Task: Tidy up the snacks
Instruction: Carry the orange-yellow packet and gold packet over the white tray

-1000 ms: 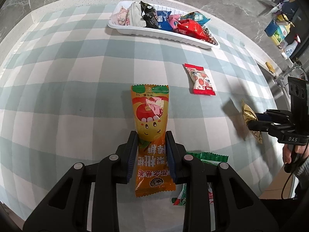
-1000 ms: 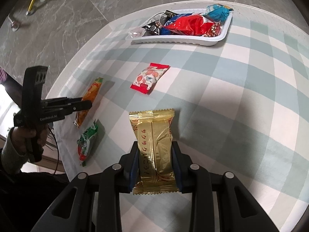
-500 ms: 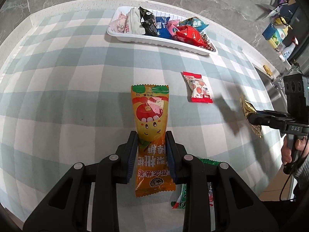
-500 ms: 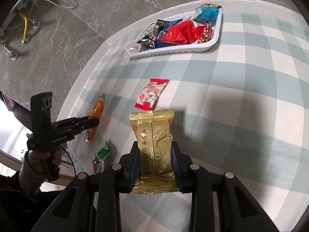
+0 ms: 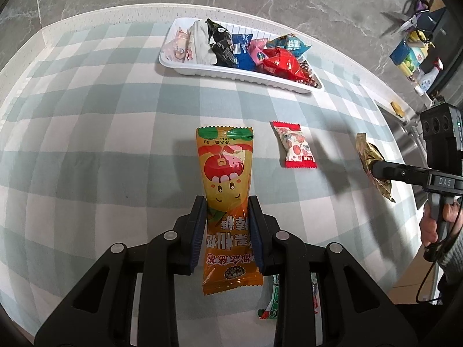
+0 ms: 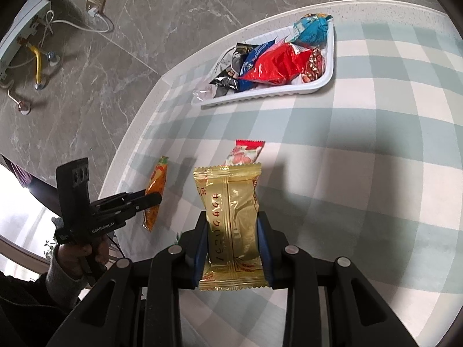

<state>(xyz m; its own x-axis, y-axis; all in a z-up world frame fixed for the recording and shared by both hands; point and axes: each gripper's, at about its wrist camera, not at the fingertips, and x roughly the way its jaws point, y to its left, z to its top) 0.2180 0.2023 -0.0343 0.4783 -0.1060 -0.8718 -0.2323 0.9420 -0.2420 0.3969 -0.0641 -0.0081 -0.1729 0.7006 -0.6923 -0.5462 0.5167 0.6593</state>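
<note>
Left gripper clamped on an orange snack packet, held above the checked tablecloth near its front edge. Green-and-red packet lies below it at that edge. Red-and-white candy packet lies mid-cloth. White tray of mixed snacks sits by the far edge. Right gripper pinches a gold wafer packet, raised off the cloth.

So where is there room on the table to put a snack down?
The checked cloth is bare left of the orange packet, and between the white tray and the red-and-white packet. The cloth right of the gold packet is bare too. The tray is crowded, heaped with snacks.
</note>
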